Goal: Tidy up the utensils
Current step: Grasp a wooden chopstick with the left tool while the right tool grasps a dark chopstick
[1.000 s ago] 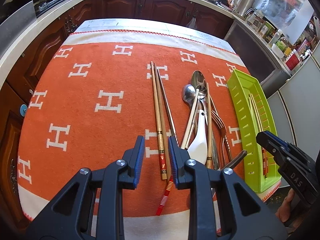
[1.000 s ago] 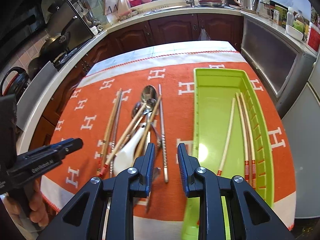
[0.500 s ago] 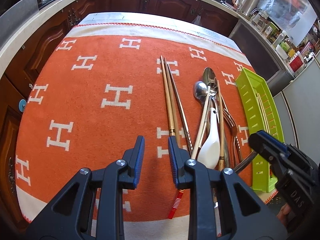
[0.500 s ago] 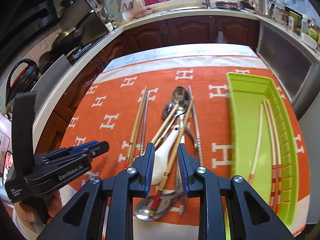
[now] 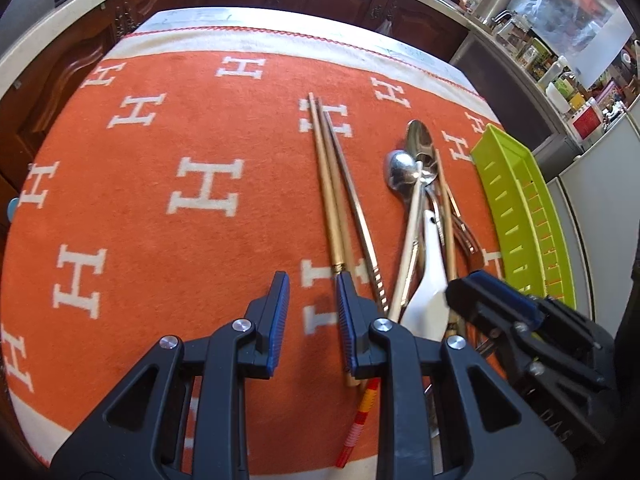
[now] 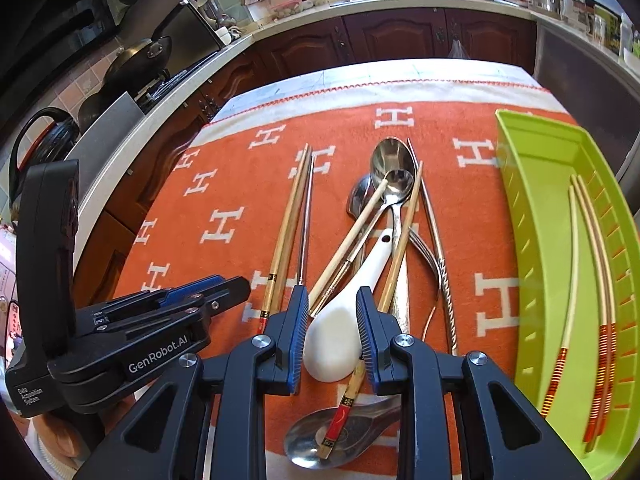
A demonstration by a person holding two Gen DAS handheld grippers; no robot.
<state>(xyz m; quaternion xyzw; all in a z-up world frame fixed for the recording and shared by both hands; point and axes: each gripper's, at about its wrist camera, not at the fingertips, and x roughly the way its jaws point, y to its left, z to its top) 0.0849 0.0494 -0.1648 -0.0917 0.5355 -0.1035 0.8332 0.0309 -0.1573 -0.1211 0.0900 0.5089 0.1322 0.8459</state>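
A pile of utensils lies on the orange cloth [image 5: 160, 240]: metal spoons [image 6: 390, 164], a white ceramic spoon [image 6: 340, 320], wooden chopsticks [image 6: 288, 232] and a twisted metal chopstick [image 6: 440, 264]. My right gripper [image 6: 332, 296] hangs low over the pile, jaws a little apart, with the white spoon's bowl showing between the fingers and no pad pressing on it. My left gripper [image 5: 310, 284] is open over bare cloth, its right finger beside the wooden chopsticks [image 5: 328, 184]. The green tray [image 6: 536, 240] at the right holds striped chopsticks [image 6: 592, 260].
A large metal spoon [image 6: 340, 436] lies at the cloth's near edge with a red-tipped chopstick across it. The right gripper [image 5: 480, 292] and left gripper [image 6: 236, 288] sit close side by side. Dark wood cabinets and a counter ring the table.
Both grippers have sunk toward the cloth. The right one slid left from in front of the green tray to over the white spoon. Neither has taken hold of anything.
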